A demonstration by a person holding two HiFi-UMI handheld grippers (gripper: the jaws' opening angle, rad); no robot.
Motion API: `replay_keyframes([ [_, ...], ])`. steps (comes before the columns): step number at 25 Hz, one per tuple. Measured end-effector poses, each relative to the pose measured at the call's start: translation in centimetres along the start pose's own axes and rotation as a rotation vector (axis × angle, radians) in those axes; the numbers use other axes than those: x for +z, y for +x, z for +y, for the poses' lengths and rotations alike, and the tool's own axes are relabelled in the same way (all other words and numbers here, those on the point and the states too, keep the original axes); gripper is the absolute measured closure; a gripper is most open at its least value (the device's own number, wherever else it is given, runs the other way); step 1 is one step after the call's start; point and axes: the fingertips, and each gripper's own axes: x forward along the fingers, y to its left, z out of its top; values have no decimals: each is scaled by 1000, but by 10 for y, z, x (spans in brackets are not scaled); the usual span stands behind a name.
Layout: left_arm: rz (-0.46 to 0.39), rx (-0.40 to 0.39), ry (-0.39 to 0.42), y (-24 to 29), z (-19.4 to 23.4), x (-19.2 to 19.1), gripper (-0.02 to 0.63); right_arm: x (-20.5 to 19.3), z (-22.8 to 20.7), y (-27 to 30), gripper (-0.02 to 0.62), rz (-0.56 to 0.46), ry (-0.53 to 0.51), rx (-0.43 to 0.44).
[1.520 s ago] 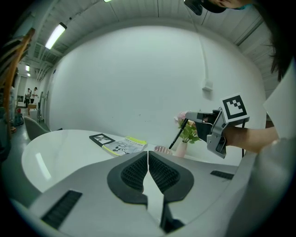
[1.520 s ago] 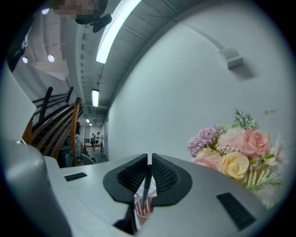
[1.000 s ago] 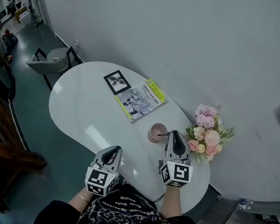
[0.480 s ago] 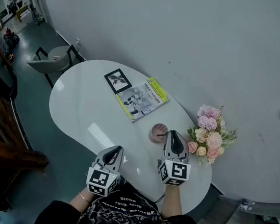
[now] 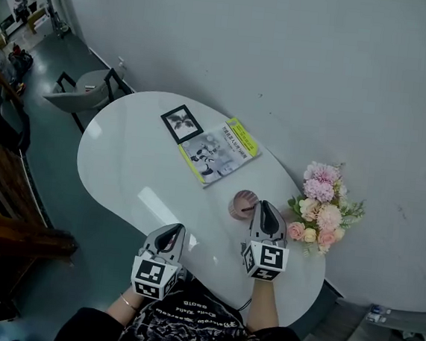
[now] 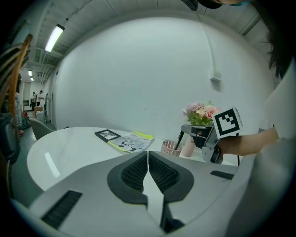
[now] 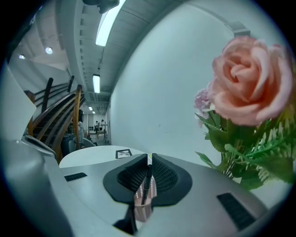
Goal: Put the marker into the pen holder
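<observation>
A pink mesh pen holder [image 5: 241, 205] stands on the white oval table [image 5: 132, 158]. My right gripper [image 5: 263, 207] hangs just right of it, shut on a thin black marker [image 5: 248, 206]. In the right gripper view the marker [image 7: 146, 183] runs down between the pads, its lower end over the pen holder [image 7: 143, 209]. From the left gripper view the marker [image 6: 179, 139] slants from the right gripper [image 6: 186, 130] down to the pen holder's [image 6: 170, 147] rim. My left gripper [image 5: 168, 234] is near the table's front edge; in its own view the left gripper [image 6: 148, 160] is shut and empty.
A bouquet of pink flowers [image 5: 320, 210] stands right of the holder, close beside my right gripper. A magazine [image 5: 216, 150] and a small framed picture [image 5: 181, 122] lie farther back on the table. A grey chair [image 5: 82, 90] stands beyond the table's far left end.
The head view has drifted slightly. Both grippers keep nearly the same place, and the marker stays in the right gripper at the holder.
</observation>
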Motion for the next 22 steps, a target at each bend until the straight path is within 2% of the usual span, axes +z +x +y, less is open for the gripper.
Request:
replay_keyframes([
  [22,52,8,15,1,-6,-17,580,-27,-7,14,540,37,80,-5],
])
